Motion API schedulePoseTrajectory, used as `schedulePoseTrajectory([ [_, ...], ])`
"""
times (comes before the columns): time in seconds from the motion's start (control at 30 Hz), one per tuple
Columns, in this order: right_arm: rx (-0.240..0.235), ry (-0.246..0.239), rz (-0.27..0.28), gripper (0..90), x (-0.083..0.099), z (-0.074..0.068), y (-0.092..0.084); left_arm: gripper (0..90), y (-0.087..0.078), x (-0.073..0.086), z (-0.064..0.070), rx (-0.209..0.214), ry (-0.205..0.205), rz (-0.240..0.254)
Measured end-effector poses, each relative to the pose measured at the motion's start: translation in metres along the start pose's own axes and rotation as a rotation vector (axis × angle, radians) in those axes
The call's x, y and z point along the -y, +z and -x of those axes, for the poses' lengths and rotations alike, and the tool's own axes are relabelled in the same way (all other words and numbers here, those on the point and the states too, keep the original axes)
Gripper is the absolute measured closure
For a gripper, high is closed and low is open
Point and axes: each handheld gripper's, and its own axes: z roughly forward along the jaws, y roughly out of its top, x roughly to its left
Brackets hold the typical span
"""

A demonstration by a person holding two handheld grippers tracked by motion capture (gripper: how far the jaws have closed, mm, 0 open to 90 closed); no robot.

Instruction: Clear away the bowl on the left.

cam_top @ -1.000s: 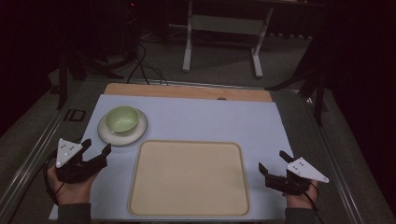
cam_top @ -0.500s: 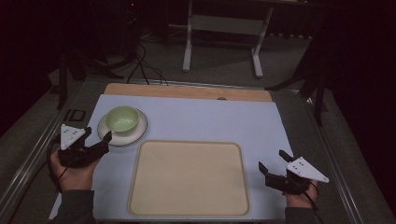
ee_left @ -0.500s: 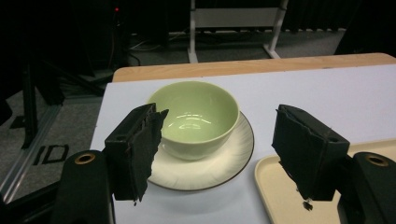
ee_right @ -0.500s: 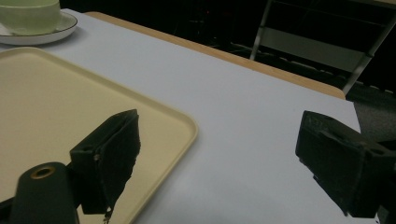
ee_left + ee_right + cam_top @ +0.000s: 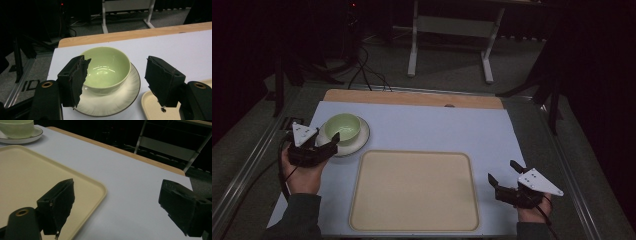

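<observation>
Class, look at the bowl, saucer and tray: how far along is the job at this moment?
Nothing looks done: the tray is bare. In hand: the left gripper, jaws open, is at the green bowl, which sits on its saucer; no grip yet. The right gripper hangs open beside the tray. Left, probably: gripping the bowl and moving it.

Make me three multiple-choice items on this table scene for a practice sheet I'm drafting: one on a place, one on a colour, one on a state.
1. Where does the bowl sit?
A. on the tray
B. on the plate
C. on the bare table

2. What colour is the bowl?
A. pale green
B. red
C. black

3. How does the left gripper stand?
A. shut on the bowl
C. shut on the plate
B. open, the bowl just ahead of it

Answers: 1 B, the plate's rim rings the bowl, beside the tray; 2 A, its glaze is pale green in the left gripper view; 3 B, both pads stand apart, clear of the bowl.
</observation>
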Motion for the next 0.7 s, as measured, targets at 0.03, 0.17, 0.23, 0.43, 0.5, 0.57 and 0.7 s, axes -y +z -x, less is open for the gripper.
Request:
schedulePoseTrajectory([
  [0.03,0.001,-0.004,-0.001,13.0,0.0,0.0,0.0,32.7,0.002,-0.001,0.0,-0.001,0.0,-0.002],
  [0.17,0.005,-0.005,0.003,13.1,0.0,0.0,-0.001,32.6,0.01,-0.003,-0.003,-0.001,-0.007,-0.012],
  [0.23,0.006,0.001,0.004,13.2,0.0,0.001,-0.001,32.7,0.014,-0.002,-0.005,-0.005,-0.016,-0.01],
  [0.43,0.013,0.0,0.005,13.2,0.0,0.001,-0.001,32.7,0.027,-0.003,-0.01,-0.011,-0.043,0.002],
  [0.5,0.012,-0.002,0.006,13.3,0.0,0.0,-0.001,32.6,0.032,-0.004,-0.011,-0.014,-0.048,0.001],
  [0.57,0.012,-0.003,0.007,13.3,0.0,0.001,-0.001,32.6,0.036,-0.005,-0.011,-0.015,-0.048,0.0],
  [0.7,0.011,-0.002,0.007,13.3,0.0,0.001,-0.001,32.5,0.043,-0.006,-0.014,-0.018,-0.059,-0.007],
])
